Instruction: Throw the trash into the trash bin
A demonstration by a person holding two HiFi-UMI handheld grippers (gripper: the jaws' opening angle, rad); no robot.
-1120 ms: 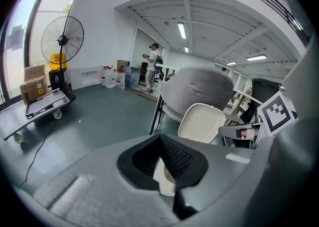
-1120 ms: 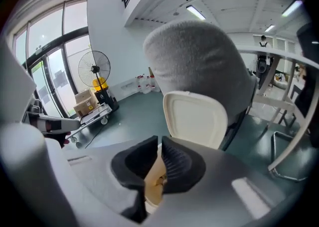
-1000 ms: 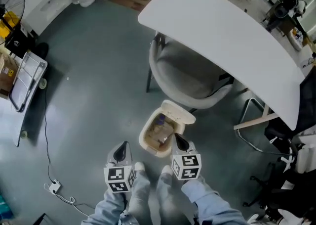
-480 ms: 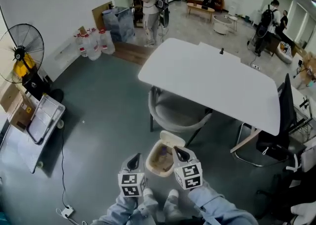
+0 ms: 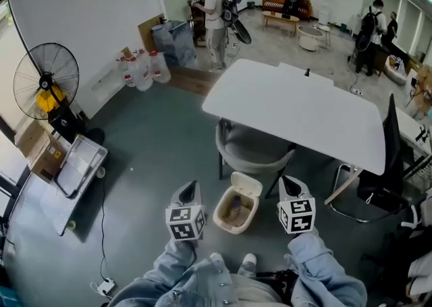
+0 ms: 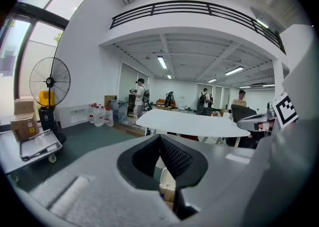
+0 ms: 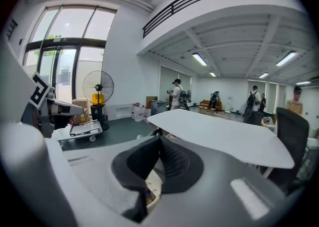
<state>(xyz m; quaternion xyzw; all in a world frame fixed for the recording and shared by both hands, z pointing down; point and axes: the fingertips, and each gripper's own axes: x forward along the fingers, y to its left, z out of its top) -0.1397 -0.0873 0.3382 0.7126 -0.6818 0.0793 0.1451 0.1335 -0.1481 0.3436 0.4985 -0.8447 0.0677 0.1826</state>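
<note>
A cream trash bin (image 5: 237, 211) stands on the grey floor with its lid tipped back and brownish trash inside. In the head view my left gripper (image 5: 190, 188) hangs to the left of the bin and my right gripper (image 5: 288, 183) to its right, both well above the floor. Each is shut with nothing between its jaws. In the left gripper view the left gripper (image 6: 160, 139) points across the room, with the bin (image 6: 167, 185) glimpsed below the pads. The right gripper (image 7: 160, 139) shows the same in its own view, with the bin (image 7: 152, 189) underneath.
A white table (image 5: 304, 113) with a grey chair (image 5: 253, 152) tucked under it stands just beyond the bin. A black office chair (image 5: 388, 177) is at the right. A fan (image 5: 46, 79) and a flat cart (image 5: 79, 164) are at the left; people stand far back.
Both grippers have risen away from the bin, and the right one has swung out to the right. The head view has lifted and now takes in the far room.
</note>
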